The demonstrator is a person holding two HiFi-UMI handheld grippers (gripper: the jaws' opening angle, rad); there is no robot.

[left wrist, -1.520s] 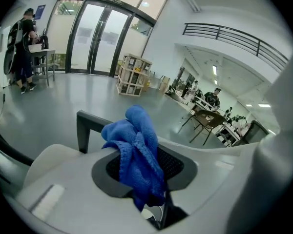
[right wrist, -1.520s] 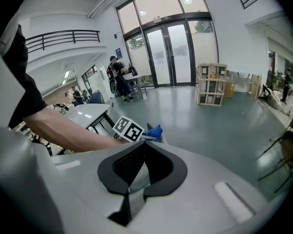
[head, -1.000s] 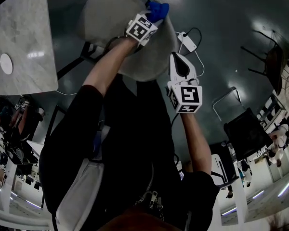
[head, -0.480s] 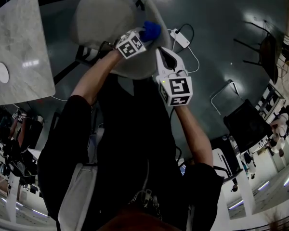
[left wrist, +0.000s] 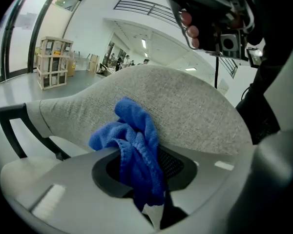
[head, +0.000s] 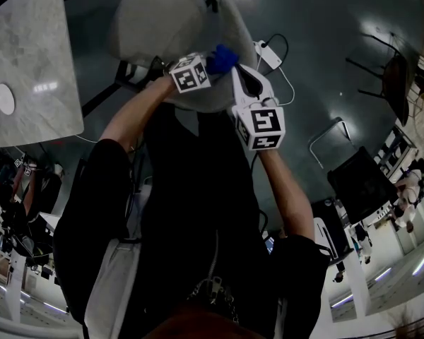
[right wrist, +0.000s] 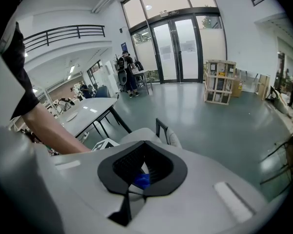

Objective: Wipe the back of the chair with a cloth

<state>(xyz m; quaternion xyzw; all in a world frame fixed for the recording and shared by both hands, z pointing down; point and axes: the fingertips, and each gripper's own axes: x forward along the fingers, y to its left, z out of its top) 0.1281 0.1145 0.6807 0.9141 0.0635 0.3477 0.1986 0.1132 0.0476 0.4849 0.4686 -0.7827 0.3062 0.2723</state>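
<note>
Saw bright blue in the cloth (left wrist: 134, 145) pinched by the left gripper (left wrist: 149, 204), itself pale grey with a black recess around the jaws. Found speckled light-grey woven fabric on the chair back (left wrist: 190, 106) just beyond that cloth. Noted black-and-white square markers on the white cube (head: 261, 127) of the right gripper (right wrist: 128, 193), likewise pale grey and black. Off to the left gripper's left, made out white marble with faint grey veining on the table (head: 28, 55). Beneath both grippers, caught a glossy dark green-grey floor (head: 332, 55).
</note>
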